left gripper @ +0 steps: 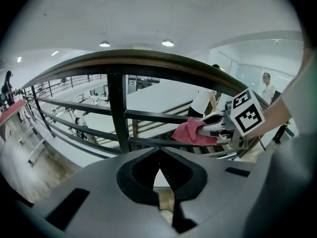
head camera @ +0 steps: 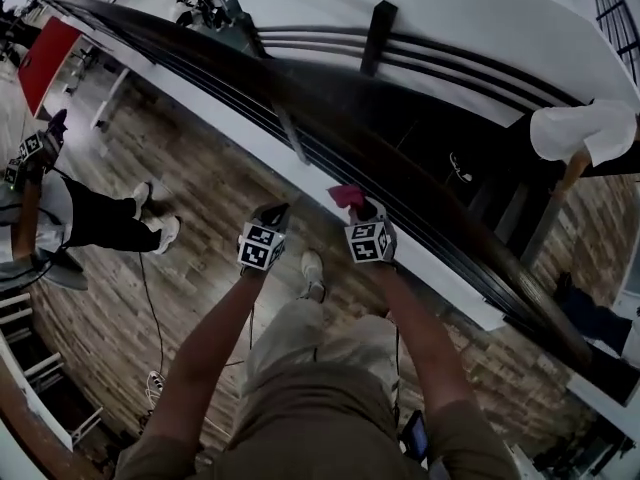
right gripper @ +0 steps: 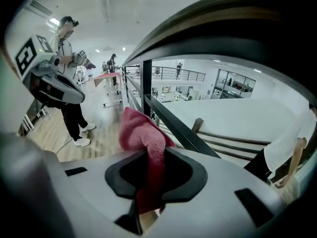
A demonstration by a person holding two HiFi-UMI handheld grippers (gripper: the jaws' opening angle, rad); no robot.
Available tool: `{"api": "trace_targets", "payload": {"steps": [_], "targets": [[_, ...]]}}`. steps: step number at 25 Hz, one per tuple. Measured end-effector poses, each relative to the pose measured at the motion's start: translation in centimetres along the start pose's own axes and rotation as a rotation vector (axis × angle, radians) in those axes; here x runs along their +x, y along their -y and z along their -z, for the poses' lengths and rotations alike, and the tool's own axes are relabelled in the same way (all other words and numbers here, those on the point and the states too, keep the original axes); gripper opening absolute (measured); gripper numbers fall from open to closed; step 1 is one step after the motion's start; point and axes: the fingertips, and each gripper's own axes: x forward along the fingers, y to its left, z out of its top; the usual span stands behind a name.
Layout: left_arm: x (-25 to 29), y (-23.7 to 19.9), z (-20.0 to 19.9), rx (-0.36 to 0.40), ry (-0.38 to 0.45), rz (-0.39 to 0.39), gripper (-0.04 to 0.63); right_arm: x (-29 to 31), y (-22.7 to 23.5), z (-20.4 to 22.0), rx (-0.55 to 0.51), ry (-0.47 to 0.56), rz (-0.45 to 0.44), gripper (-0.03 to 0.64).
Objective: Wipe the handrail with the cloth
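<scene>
Cloth [right gripper: 141, 133], pink and seemingly terry, clamped by right gripper [right gripper: 148, 157]; left gripper [left gripper: 159, 163] closed, empty.

Bright ceiling light, fisheye-warped edges

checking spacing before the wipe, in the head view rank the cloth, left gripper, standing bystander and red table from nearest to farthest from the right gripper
1. cloth: clamped in the jaws of the right gripper.
2. left gripper: just to its left, alongside.
3. bystander: standing at the far left.
4. red table: top left corner, beyond the bystander.
</scene>
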Motion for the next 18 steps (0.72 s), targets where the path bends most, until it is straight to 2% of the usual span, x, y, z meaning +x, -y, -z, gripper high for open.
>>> {"api": "trace_targets", "payload": {"steps": [4, 8, 10, 15, 18], "targets": [[0.5, -4.9, 0.2, 0.044, -0.002, -0.002, 0.015, 7.0, -2.2, -3.2, -0.062, -0.026, 0.043, 0.074], [3.6, -8.3, 1.2, 0.043, -0.020, 0.039, 0.015, 14.9, -3.6, -4.7, -0.088, -0.071, 0.083, 0.074], [5.2, -9.7, 1.5, 0.037, -0.027, 0.056, 0.015, 18.5, -4.6, -5.3, -0.141, -0.078, 0.089, 0.074], [9.1, -12.0, 1.4, 0.077, -0.023, 0.095, 0.015, 26.6, -6.3, -5.5, -0.283, -0.102, 0.110, 0.074], [10.6, -13.6, 1.8, 0.095, -0.032, 0.093, 0.015, 30.4, -6.7, -4.6, -0.349, -0.137, 0.117, 0.079]]}}
